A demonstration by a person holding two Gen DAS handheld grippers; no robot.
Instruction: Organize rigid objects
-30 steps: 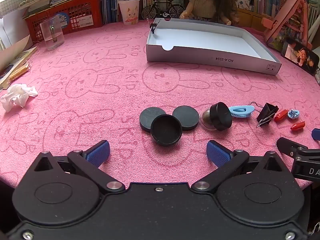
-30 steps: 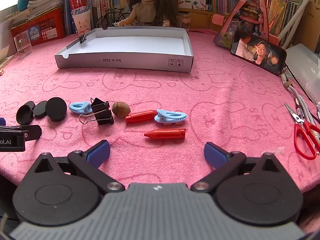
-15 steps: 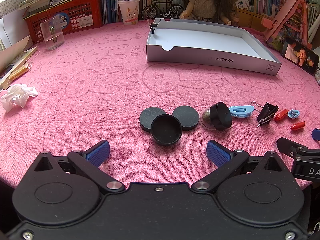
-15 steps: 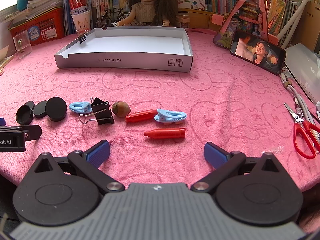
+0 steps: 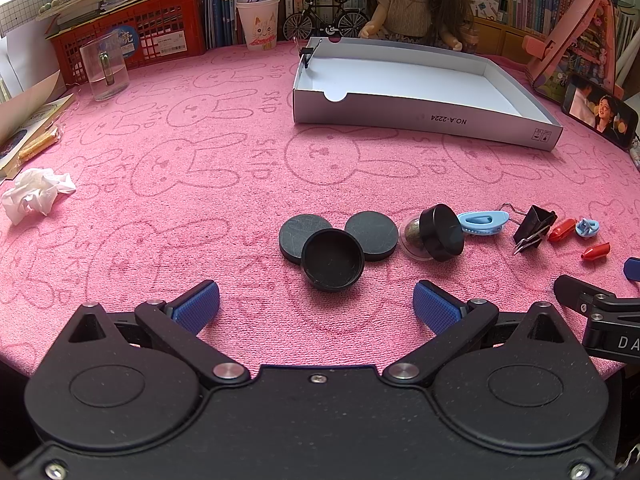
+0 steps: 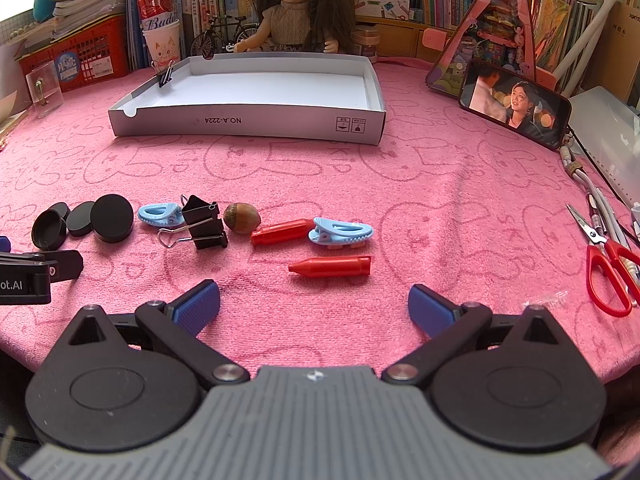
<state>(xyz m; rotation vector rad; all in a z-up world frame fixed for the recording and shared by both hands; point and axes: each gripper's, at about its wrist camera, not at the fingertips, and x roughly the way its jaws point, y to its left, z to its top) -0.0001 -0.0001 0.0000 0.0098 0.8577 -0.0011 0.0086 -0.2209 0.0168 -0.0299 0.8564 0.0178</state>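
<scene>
A row of small objects lies on the pink cloth. In the left wrist view: a black cap over two black discs, a tilted black lid, a blue clip, a black binder clip. My left gripper is open and empty just short of the cap. In the right wrist view: a red crayon, another red piece, a blue clip, an acorn, a binder clip. My right gripper is open and empty near the crayon. A white shallow box stands behind.
A doll, books and a red basket line the back. A glass and crumpled tissue lie at the left. A phone and red scissors are at the right.
</scene>
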